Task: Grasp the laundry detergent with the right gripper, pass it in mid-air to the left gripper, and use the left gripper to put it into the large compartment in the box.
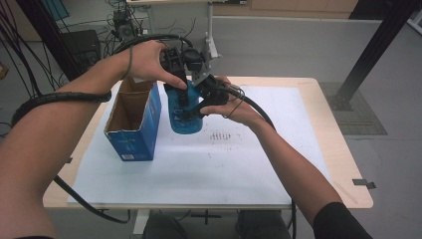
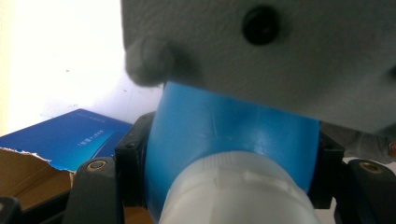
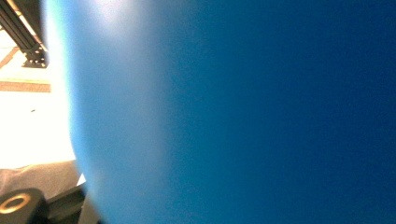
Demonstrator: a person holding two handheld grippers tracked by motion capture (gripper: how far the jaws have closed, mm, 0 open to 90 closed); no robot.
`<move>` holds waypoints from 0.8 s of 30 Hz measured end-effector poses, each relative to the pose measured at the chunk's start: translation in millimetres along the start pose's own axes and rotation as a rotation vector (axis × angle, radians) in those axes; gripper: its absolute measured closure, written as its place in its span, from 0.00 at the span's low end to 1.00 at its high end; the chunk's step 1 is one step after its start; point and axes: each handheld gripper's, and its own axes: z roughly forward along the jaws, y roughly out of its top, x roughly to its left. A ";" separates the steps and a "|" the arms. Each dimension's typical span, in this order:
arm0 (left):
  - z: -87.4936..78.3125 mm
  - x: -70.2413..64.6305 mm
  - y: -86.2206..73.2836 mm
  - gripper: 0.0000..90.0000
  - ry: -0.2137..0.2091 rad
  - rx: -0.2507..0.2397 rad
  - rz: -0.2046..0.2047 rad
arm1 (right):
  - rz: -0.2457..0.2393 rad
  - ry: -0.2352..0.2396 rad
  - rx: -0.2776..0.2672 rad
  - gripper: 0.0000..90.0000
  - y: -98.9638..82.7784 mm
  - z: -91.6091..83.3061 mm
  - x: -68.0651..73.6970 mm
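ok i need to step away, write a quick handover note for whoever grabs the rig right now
Left claw: shut on the blue bottle, near its white cap.
Right claw: shut on the bottle's body from the side.
The bottle stands upright on the white mat, right beside the open blue box; the cap is on.
Done: the bottle is out of the box and gripped by both claws.
Left: probably unscrewing the cap; hold the body steady meanwhile.
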 end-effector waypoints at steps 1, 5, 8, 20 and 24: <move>0.1 0.0 -0.1 0.39 -0.001 0.000 0.000 | 0.001 0.002 -0.001 0.49 -0.3 0.3 -0.1; 1.9 0.0 -0.9 0.39 -0.006 0.006 0.000 | -0.003 0.008 0.002 0.48 -0.8 1.6 -0.3; 3.0 0.1 -1.2 0.40 -0.010 0.011 -0.001 | -0.007 0.010 0.005 0.48 -1.4 2.8 -0.6; 3.6 1.0 -0.5 0.40 -0.017 0.011 -0.004 | 0.003 0.017 0.008 0.48 -2.6 3.0 -0.8; 4.2 1.1 -0.4 0.40 -0.017 0.010 -0.006 | 0.003 0.017 0.006 0.48 -3.5 2.9 -1.1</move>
